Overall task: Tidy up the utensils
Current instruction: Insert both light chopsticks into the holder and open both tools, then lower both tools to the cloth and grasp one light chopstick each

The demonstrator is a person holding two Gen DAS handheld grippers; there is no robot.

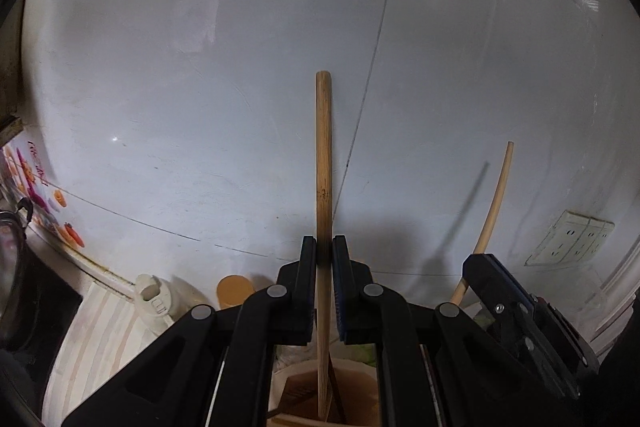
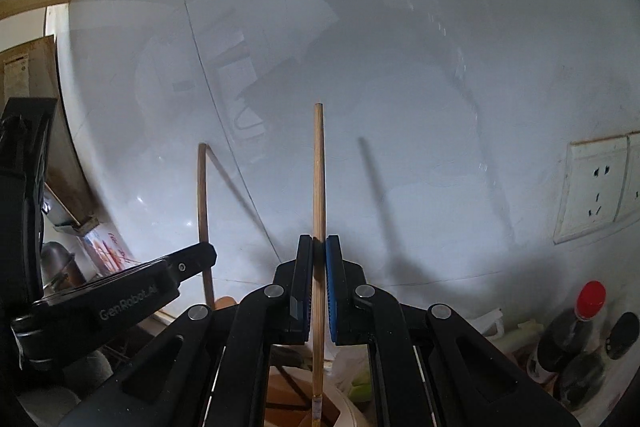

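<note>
Left gripper (image 1: 324,247) has its jaws clamped tight on a darker wooden chopstick (image 1: 323,147), which stands upright past the fingertips; its lower end hangs over a cream-rimmed container (image 1: 288,377) with a brown interior directly below. Right gripper (image 2: 319,247) is likewise closed around a paler, thinner chopstick (image 2: 318,187), also upright, lower end over a white rim (image 2: 348,403) beneath the fingers. The two grippers sit side by side, close: in the left wrist view the right gripper body (image 1: 520,311) crowds the lower right, and in the right wrist view the left gripper (image 2: 120,291) fills the lower left. Ahead of both: glossy white tiled wall (image 1: 200,87), bare and unobstructed above the stick tips. Clutter along the counter edge: a white bottle top (image 1: 152,301) and an orange lid (image 1: 234,291) to the left, a printed box (image 1: 36,187) at far left; to the right, a red-capped dark bottle (image 2: 576,327) and wall sockets (image 2: 596,187). Open room is mainly upward and forward; sideways space between the grippers is tight.
</note>
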